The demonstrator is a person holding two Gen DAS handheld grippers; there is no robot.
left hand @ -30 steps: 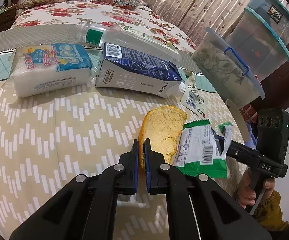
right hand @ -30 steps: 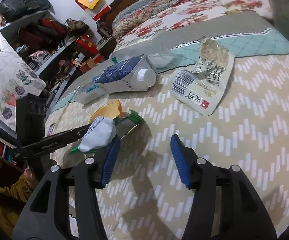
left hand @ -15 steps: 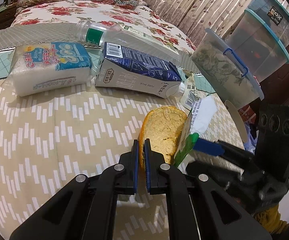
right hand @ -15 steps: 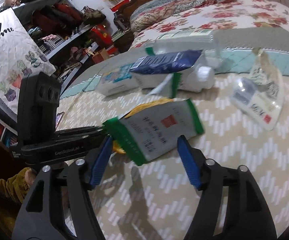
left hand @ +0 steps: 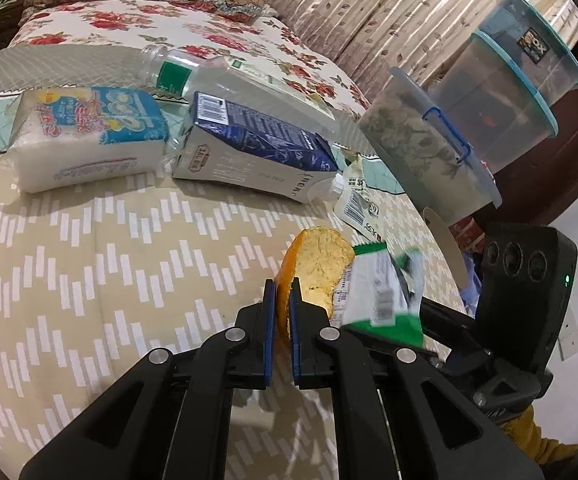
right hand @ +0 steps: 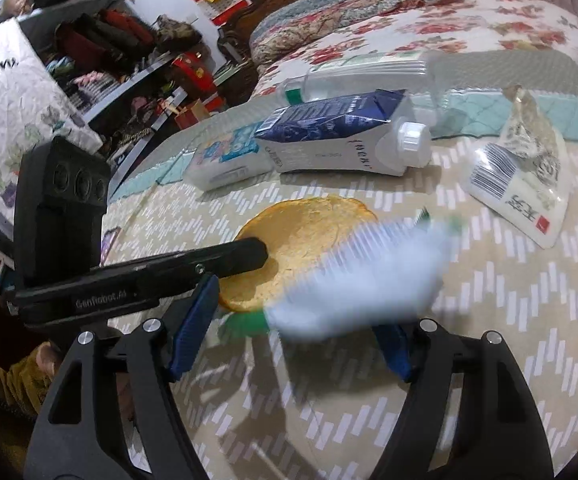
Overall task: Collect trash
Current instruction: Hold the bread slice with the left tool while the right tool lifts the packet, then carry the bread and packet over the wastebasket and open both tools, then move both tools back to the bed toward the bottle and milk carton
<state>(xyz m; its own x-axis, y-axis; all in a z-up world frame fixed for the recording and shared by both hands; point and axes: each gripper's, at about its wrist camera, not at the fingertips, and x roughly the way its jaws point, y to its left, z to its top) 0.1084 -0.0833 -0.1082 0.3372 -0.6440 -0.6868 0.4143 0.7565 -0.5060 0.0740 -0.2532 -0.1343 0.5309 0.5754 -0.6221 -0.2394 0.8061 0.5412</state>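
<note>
Left gripper (left hand: 283, 302) is clamping the peel (left hand: 321, 270); right gripper (right hand: 291, 334), spread, is releasing the wrapper (right hand: 353, 276) at three o'clock; it should clear sideways.

The bed (left hand: 89, 264) wears a beige zigzag cover. Far on it lie a white tissue pack (left hand: 85, 136) at left, a blue-and-white milk carton (left hand: 249, 156) just beside it on the right, and a clear plastic bottle (left hand: 241, 84) behind the two. Farther right lies a crumpled white wrapper (right hand: 525, 184).
</note>
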